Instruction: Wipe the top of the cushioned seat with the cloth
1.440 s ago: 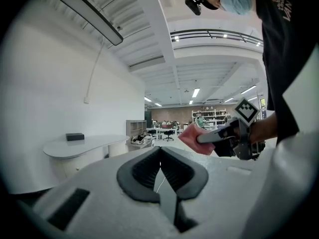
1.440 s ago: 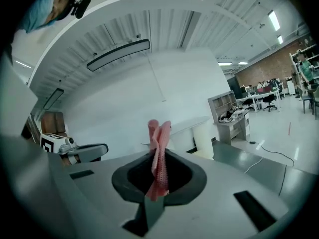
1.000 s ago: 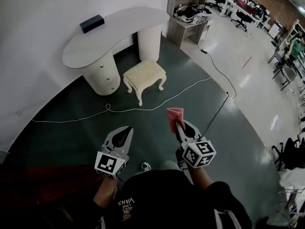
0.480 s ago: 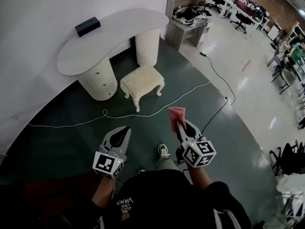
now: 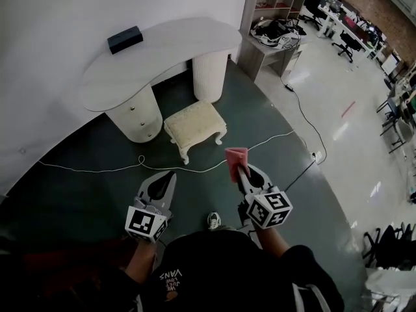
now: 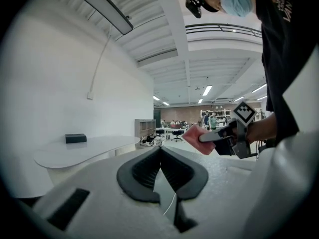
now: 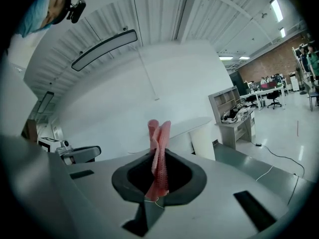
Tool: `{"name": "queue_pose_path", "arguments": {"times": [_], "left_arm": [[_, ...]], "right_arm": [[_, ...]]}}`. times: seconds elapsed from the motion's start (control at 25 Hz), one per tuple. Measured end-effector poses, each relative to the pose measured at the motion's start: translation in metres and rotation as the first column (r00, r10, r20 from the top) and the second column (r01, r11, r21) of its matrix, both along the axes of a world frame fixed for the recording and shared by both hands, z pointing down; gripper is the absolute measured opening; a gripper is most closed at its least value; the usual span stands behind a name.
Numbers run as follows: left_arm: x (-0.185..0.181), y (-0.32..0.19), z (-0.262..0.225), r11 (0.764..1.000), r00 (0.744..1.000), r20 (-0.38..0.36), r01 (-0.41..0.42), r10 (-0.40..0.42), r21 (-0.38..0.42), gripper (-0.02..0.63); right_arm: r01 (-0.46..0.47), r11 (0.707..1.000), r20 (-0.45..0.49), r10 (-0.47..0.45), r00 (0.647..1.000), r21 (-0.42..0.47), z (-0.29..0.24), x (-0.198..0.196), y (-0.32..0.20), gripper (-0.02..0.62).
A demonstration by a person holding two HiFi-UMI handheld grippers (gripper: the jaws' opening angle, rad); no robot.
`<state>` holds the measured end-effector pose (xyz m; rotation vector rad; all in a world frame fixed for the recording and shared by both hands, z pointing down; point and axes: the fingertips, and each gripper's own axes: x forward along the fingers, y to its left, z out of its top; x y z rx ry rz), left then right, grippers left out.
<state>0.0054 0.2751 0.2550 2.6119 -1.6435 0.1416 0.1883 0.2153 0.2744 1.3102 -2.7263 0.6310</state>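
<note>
The cushioned seat (image 5: 194, 122) is a small cream stool with carved legs, standing on the dark floor in front of the white vanity table (image 5: 162, 51). My right gripper (image 5: 238, 171) is shut on a pink cloth (image 5: 235, 162), which sticks up past its tips; the same cloth (image 7: 158, 153) shows pinched between the jaws in the right gripper view. My left gripper (image 5: 166, 179) is held level beside it, shut and holding nothing. Both grippers hang in the air well short of the stool. The right gripper and pink cloth (image 6: 197, 139) also appear in the left gripper view.
A white cable (image 5: 130, 168) runs across the floor between me and the stool. A dark box (image 5: 125, 39) lies on the vanity table. A grey shelf desk (image 5: 273, 28) stands to the right of it. Office chairs (image 5: 392, 246) stand at the far right.
The stool and table have shifted slightly in the head view as I step forward. Both grippers keep their pose, and the cloth stays pinched in the right one.
</note>
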Motion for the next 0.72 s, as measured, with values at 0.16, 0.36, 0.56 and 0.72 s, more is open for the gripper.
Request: {"name": "queue_pose_path", "arguments": {"times": [0.16, 0.36, 0.56, 0.72], "left_arm": [[0.009, -0.026, 0.001, 0.999, 0.999, 0.012, 0.038, -0.037, -0.007, 0.017], [0.001, -0.049, 0.007, 0.997, 0.998, 0.014, 0.069, -0.069, -0.039, 0.017], [-0.026, -0.084, 0.013, 0.993, 0.995, 0.002, 0.098, -0.098, -0.058, 0.017], [-0.044, -0.121, 0.009, 0.997, 0.998, -0.004, 0.061, -0.061, -0.054, 0.017]], "right_arm": [[0.048, 0.999, -0.008, -0.048, 0.999, -0.010, 0.005, 0.005, -0.031, 0.023], [0.086, 0.996, 0.003, -0.086, 0.996, -0.038, 0.013, -0.008, -0.062, 0.024], [0.095, 0.994, 0.006, -0.095, 0.995, -0.054, 0.020, -0.032, -0.097, 0.023], [0.077, 0.996, 0.004, -0.077, 0.997, -0.048, 0.014, -0.053, -0.124, 0.023]]}}
